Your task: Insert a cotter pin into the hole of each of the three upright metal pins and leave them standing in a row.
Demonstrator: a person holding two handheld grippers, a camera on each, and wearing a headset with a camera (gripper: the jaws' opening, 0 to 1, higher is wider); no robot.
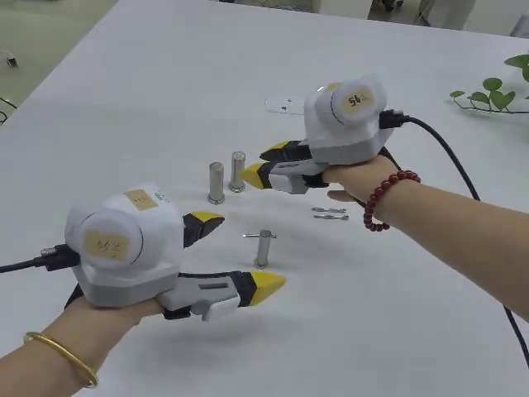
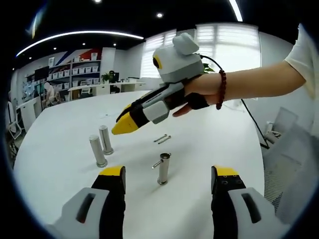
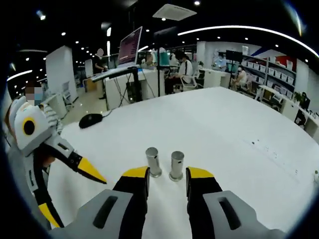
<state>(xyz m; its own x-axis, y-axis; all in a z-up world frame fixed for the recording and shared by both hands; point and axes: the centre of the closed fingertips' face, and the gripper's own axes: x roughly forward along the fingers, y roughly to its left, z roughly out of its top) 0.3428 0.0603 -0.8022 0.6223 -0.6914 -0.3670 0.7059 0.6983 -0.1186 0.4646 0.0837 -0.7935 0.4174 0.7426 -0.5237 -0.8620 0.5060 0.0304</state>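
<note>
Nearest, at 7 o'clock in the head view, the left hand-held gripper (image 1: 245, 251) hovers above the white tabletop (image 1: 165, 83). Its yellow-tipped jaws are spread wide and hold nothing. A gold bangle (image 1: 62, 357) circles the wrist behind it.

Just past its jaw tips stands one upright metal pin (image 1: 263, 248) with a fitted cotter pin (image 1: 256, 236) lying crosswise through its top. In the left gripper view this pin sits between the two jaws, a little ahead of them and touching neither.

At 2 o'clock from that pin, two loose cotter pins (image 1: 330, 213) lie flat and side by side on the tabletop. They are just under the edge of the hand with the red bead bracelet (image 1: 388, 198).

At 11 o'clock from the fitted pin stand two bare metal pins (image 1: 226, 177), upright and close together but apart. The right hand-held gripper (image 1: 258, 164) reaches in from 3 o'clock. Its jaws are parted by a narrow gap and grip nothing, and its tips are just beside the nearer bare pin. In the right gripper view both bare pins stand straight ahead of that gap.

A black cable (image 1: 463, 174) trails back from the right hand-held gripper along the arm.

Farther off, a small pale flat piece (image 1: 285, 105) lies at 12 o'clock, and a leafy sprig (image 1: 494, 93) shows at 2 o'clock near the tabletop's edge.
</note>
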